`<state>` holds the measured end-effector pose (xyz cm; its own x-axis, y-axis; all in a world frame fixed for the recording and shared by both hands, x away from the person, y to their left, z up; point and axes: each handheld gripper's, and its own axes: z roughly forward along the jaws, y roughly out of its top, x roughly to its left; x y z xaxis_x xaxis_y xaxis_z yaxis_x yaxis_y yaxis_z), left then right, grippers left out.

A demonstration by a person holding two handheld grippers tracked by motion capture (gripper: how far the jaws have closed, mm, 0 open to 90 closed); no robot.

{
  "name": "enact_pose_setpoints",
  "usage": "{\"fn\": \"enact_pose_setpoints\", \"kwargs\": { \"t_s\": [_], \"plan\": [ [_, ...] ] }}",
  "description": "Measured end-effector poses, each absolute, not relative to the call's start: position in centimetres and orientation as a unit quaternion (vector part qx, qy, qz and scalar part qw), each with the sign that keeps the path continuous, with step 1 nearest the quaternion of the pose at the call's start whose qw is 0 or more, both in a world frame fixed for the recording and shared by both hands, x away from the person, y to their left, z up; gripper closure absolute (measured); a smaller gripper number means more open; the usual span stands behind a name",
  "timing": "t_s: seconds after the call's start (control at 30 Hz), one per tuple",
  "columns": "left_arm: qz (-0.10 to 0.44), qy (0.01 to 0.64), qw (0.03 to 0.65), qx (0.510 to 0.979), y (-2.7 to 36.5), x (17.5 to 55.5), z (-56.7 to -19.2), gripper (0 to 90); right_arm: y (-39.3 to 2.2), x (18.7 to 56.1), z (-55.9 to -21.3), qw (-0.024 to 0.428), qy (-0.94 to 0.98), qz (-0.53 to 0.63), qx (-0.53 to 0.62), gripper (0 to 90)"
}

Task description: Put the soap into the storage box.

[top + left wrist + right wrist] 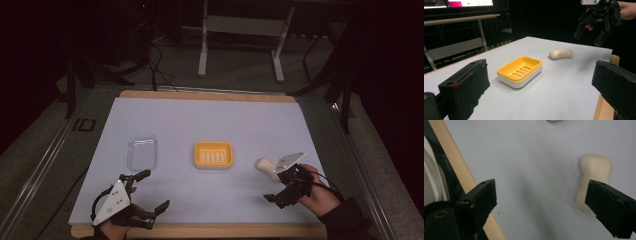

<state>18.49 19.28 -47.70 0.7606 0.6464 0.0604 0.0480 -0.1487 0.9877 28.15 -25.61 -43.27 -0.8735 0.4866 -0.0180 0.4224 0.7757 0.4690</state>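
Right hand-held gripper (541,202) hangs released beside the soap (594,178); centre both jaws across its waist before closing. Left hand-held gripper (150,192) released too.

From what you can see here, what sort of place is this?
Probably a lab or recording workspace: a pale sheet-covered table in a dark room, hand-held black grippers, left and right, and lit monitors on a metal-legged desk.

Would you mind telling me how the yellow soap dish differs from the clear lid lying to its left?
The soap dish is opaque yellow on a white base; the clear lid is see-through. The soap dish has slots in its floor, while the lid looks plain. Both are rounded rectangles resting flat on the table, untouched.
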Motion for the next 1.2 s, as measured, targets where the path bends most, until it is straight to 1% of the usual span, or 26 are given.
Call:
{"fn": "enact_pose_setpoints", "kwargs": {
  "t_s": [0.07,0.13,0.27,0.4,0.43,0.5,0.6,0.8,0.83,0.93,1.07,1.2],
  "plan": [
    [0.247,0.242,0.605,0.717,19.3,18.5,-47.7,1.2,-25.5,28.4,-43.2,0.056,0.943,0.22,0.243,10.1],
    [0.247,0.242,0.605,0.717,19.3,18.5,-47.7,1.2,-25.4,28.6,-43.3,0.056,0.947,0.202,0.242,10.2],
    [0.244,0.242,0.605,0.718,19.2,18.5,-47.7,1.2,-25.1,29.0,-43.6,0.041,0.952,0.176,0.248,10.1],
    [0.237,0.243,0.603,0.722,19.2,18.5,-47.7,1.2,-24.6,29.4,-44.1,0.047,0.955,0.143,0.254,10.1],
    [0.236,0.243,0.604,0.721,19.2,18.5,-47.7,1.2,-24.5,29.4,-44.2,0.04,0.956,0.136,0.255,10.1],
    [0.235,0.244,0.605,0.721,19.2,18.5,-47.7,1.2,-24.3,29.5,-44.3,0.042,0.96,0.116,0.252,10.1],
    [0.235,0.244,0.605,0.721,19.2,18.5,-47.7,1.2,-23.9,29.8,-44.3,0.034,0.963,0.093,0.251,10.1],
    [0.234,0.244,0.605,0.721,19.2,18.5,-47.7,1.1,-23.4,30.4,-43.9,0.029,0.966,0.072,0.245,10.2],
    [0.233,0.244,0.606,0.721,19.2,18.5,-47.7,1.2,-23.2,30.6,-43.9,0.016,0.969,0.06,0.241,10.8],
    [0.232,0.244,0.605,0.721,19.2,18.5,-47.7,1.1,-23.0,31.1,-44.0,0.014,0.969,0.04,0.242,12.2],
    [0.231,0.244,0.606,0.721,19.2,18.5,-47.7,1.2,-22.6,31.6,-44.1,0.005,0.971,0.033,0.238,12.9],
    [0.231,0.244,0.606,0.721,19.2,18.5,-47.7,1.1,-22.6,32.4,-43.8,0.006,0.971,0.039,0.236,13.5]
  ]
}}
